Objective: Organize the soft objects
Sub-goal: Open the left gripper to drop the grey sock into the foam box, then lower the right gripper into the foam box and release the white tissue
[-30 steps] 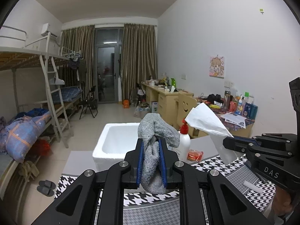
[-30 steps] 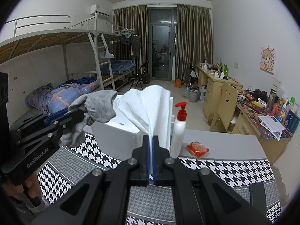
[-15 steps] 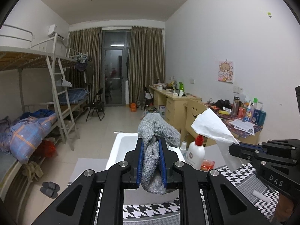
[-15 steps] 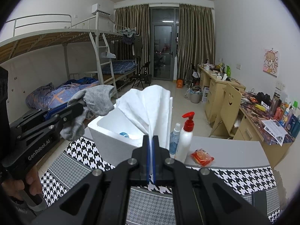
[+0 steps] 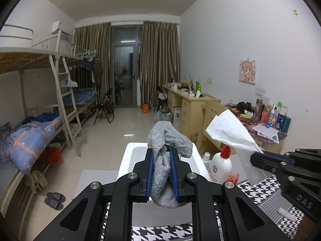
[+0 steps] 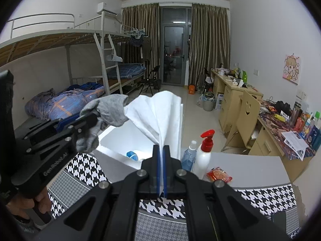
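My left gripper point(image 5: 162, 161) is shut on a grey knitted cloth point(image 5: 166, 140) and holds it above the near edge of a white foam box point(image 5: 128, 158). My right gripper point(image 6: 161, 160) is shut on a white tissue point(image 6: 158, 116) that fans upward, held just before the same foam box point(image 6: 112, 140). The left gripper with the grey cloth point(image 6: 108, 110) shows at the left of the right wrist view. The right gripper and tissue point(image 5: 230, 132) show at the right of the left wrist view. A blue item point(image 6: 132, 155) lies inside the box.
A white pump bottle with a red top point(image 6: 204, 156), a small clear bottle point(image 6: 188, 158) and a red snack packet point(image 6: 218, 175) stand right of the box on the houndstooth-covered table point(image 6: 260, 196). A wooden chair point(image 6: 246, 116) and desks line the right wall.
Both grippers have risen and moved forward toward the foam box, each keeping its hold. The box's inside and the small clear bottle have come into the right wrist view.
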{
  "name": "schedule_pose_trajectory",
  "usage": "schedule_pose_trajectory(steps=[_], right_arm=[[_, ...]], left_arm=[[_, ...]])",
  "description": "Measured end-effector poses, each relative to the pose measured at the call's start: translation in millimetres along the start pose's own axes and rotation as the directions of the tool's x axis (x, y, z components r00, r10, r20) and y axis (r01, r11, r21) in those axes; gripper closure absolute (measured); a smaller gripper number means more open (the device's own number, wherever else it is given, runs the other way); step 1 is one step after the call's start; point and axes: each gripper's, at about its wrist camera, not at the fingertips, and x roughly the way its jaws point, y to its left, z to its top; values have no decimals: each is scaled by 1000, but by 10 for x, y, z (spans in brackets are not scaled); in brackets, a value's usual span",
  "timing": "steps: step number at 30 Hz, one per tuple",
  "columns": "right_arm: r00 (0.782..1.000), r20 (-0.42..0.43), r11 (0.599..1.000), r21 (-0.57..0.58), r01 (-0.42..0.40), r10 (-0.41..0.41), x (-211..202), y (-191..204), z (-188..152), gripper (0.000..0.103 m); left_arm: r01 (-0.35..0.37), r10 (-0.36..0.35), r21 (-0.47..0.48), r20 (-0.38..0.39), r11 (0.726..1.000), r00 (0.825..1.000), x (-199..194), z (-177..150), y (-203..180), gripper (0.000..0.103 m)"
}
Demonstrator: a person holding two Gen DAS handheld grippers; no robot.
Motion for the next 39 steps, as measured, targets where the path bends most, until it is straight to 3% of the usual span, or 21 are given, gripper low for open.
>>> schedule_pose_trajectory(steps=[16,19,21,23,31,39], right_arm=[[999,-23,999,-12,41,-41,206,-12,69,99],[999,-26,999,-7,42,-42,231,-19,82,99],[998,-28,999,-5,47,-47,254,-32,83,99],[998,-34,999,-2,50,-50,279,-48,87,99],[997,-60,999,0,48,-48,417,-45,83,99],[997,-83,1000,-12,10,-11,562,42,128,99]], left_arm=[[28,-28,-2,-78,1000,997,508,22,46,86],[38,-40,-14,-104,999,994,594,0,72,71],[37,-40,-29,-108,999,993,638,-1,109,31],[27,-32,-51,-93,998,995,630,-13,154,13],[-32,29,-47,-53,998,998,528,-7,253,2],[-91,90,-48,-19,995,996,368,10,443,1]])
